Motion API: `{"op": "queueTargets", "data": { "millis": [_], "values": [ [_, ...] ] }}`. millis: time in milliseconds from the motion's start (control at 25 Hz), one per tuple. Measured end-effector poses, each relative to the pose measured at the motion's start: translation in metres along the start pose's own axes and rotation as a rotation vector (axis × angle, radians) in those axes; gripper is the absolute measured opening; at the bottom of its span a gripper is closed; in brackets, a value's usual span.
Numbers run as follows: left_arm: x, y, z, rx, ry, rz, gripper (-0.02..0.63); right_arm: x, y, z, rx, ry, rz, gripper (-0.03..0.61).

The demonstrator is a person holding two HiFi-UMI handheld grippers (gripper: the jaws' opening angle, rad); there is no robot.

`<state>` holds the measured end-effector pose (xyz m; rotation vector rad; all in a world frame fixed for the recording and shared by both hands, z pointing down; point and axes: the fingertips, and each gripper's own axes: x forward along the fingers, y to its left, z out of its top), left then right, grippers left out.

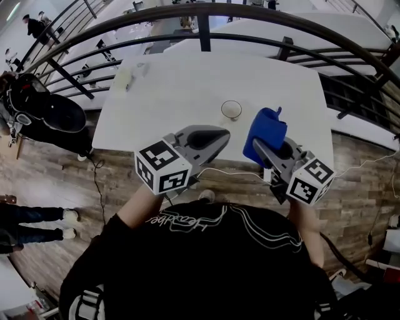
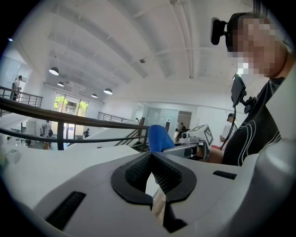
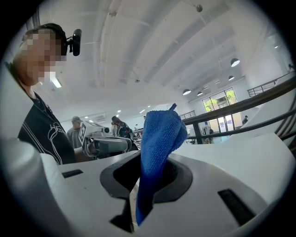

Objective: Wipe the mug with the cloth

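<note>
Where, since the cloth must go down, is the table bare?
Bare: the table beyond and right of the mug, and its left side up to the small things at the far-left corner. Crowded: near edge, by the mug, left gripper and right gripper.

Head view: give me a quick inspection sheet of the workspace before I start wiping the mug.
Surface: white table, mostly bare.
Job's things: mug upright on the table, untouched; blue cloth held above the near edge.
Clutter: small pale items at the far left corner, too blurred to name.
Grippers: left gripper shut, empty; right gripper shut on the blue cloth.
Cables: white cable by the near edge; black cable on the floor.
Surroundings: dark railing, wood floor, bystander's legs.
</note>
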<state>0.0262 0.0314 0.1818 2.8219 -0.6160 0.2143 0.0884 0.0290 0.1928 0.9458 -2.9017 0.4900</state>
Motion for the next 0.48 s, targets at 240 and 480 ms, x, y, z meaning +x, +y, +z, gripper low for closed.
{"op": "queueTargets", "data": {
  "millis": [240, 480],
  "values": [
    [0.0022, -0.004, -0.0009, 0.008, 0.006, 0.006, 0.008, -0.0036, -0.0001, -0.0016, 0.01, -0.003, 0.008, 0.054],
    [-0.0013, 0.0018, -0.0011, -0.002, 0.013, 0.007, 0.008, 0.0053, 0.0018, 0.0021, 0.019, -0.001, 0.009, 0.054]
  ]
}}
